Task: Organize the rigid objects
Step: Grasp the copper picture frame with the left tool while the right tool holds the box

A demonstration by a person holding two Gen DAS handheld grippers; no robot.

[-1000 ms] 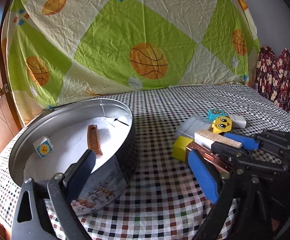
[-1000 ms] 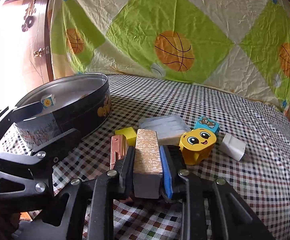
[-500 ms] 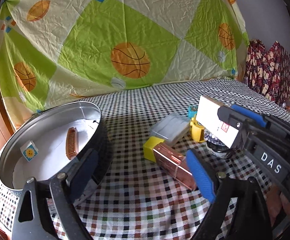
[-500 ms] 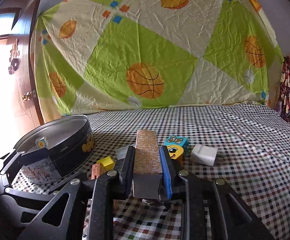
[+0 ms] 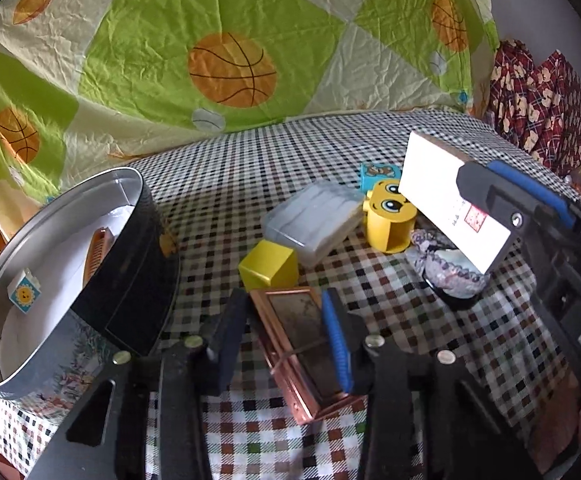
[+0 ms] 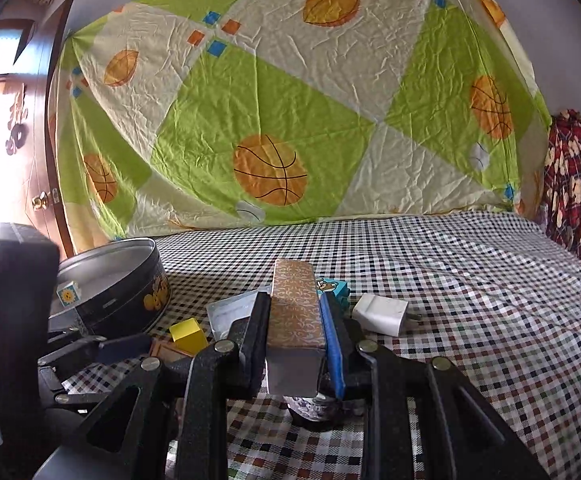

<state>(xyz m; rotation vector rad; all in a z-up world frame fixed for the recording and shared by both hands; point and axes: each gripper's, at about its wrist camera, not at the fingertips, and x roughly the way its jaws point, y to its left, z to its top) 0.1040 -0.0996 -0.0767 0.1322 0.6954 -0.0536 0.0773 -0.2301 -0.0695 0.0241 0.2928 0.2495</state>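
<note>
A checked cloth point(image 5: 250, 168) covers the table, with a crumpled basketball-print sheet point(image 5: 230, 68) hung behind. In the left wrist view, the left gripper point(image 5: 286, 320) straddles a flat, shiny copper case point(image 5: 302, 344) lying on the cloth; its jaws are closing, the blue pad on the case's right edge, the black pad just beside its left. At 12 o'clock from the case sits a glossy yellow cube point(image 5: 268, 266), then a frosted plastic box point(image 5: 314, 216). At 9 o'clock stands a round metal tin point(image 5: 130, 264) holding a ridged comb point(image 5: 96, 246) and a sun-printed block point(image 5: 24, 292). At 2 o'clock the right gripper point(image 6: 295, 320) is clamped tight on a long rectangular box point(image 6: 294, 304) with a patterned paper face, raised off the cloth. A white plug point(image 6: 382, 312) lies at 3 o'clock of it.
</note>
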